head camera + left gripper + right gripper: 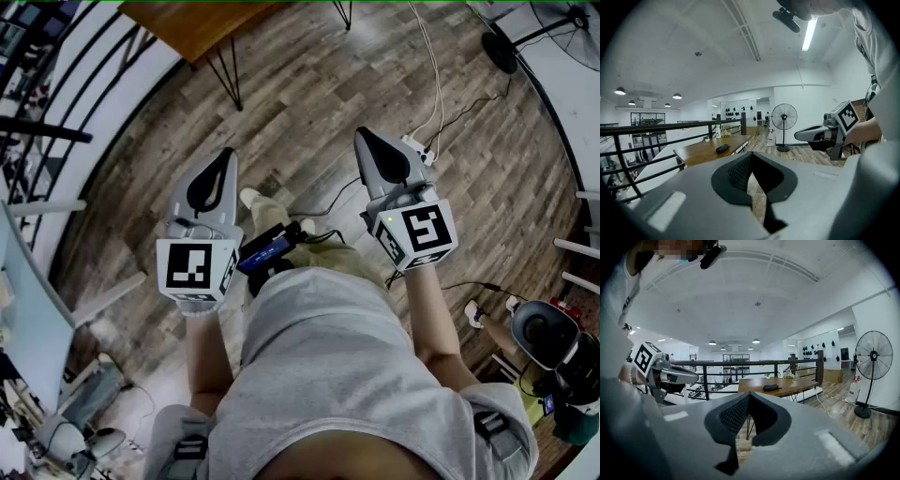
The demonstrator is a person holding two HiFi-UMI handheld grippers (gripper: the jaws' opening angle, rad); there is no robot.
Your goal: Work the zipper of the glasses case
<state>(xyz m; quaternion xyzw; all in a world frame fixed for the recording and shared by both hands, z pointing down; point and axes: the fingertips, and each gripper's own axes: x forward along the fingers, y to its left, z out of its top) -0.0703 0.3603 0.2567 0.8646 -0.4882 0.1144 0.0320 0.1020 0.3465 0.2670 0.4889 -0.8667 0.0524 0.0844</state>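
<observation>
My left gripper (227,155) and right gripper (362,137) hang mid-air, fingers (737,171) pressed together, empty. The glasses case (771,387) lies on the wooden surface (800,384) well ahead; I should approach, then spread them at its zipper.

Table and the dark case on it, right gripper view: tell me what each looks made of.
Table: the top looks like wood, warm brown with a light sheen, judging by its colour and the soft reflections on it. Dark case: black and matte with rounded ends, perhaps fabric over a stiff shell; it is too small here to be sure.
</observation>
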